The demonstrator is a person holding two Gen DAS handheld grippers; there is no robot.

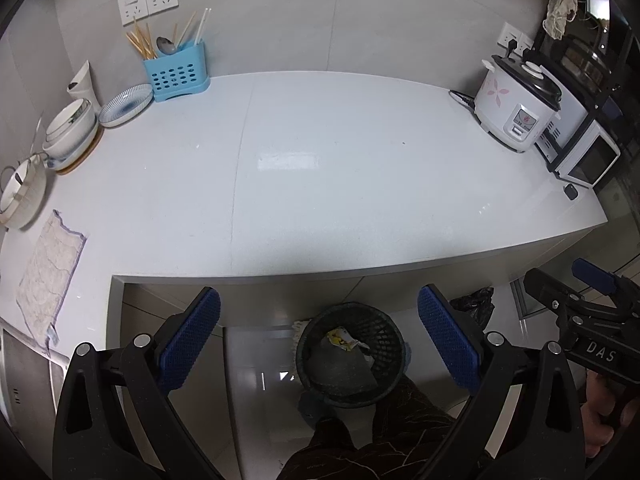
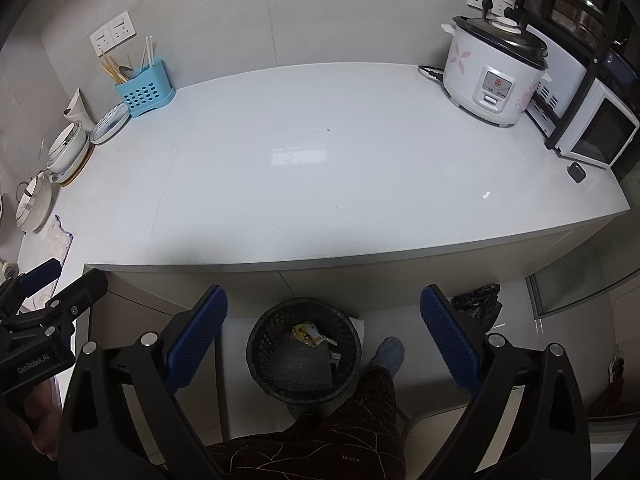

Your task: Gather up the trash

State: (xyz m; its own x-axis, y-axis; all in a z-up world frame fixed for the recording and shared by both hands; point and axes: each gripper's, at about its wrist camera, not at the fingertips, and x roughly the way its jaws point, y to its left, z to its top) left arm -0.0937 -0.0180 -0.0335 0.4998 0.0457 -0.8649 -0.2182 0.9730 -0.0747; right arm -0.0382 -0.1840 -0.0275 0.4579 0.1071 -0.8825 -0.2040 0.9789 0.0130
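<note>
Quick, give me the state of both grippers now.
Left gripper: open, holding nothing.
Right gripper: open, holding nothing.

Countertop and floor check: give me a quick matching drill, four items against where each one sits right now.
Items:
1. rice cooker
2. blue utensil holder
3. yellow wrapper
4. black plastic bag

Places:
A. inside the black bin
B. back left of the counter
C. floor, right of the bin
D. back right of the counter

Pairs: 1-D, 2-B, 3-A, 4-C
</note>
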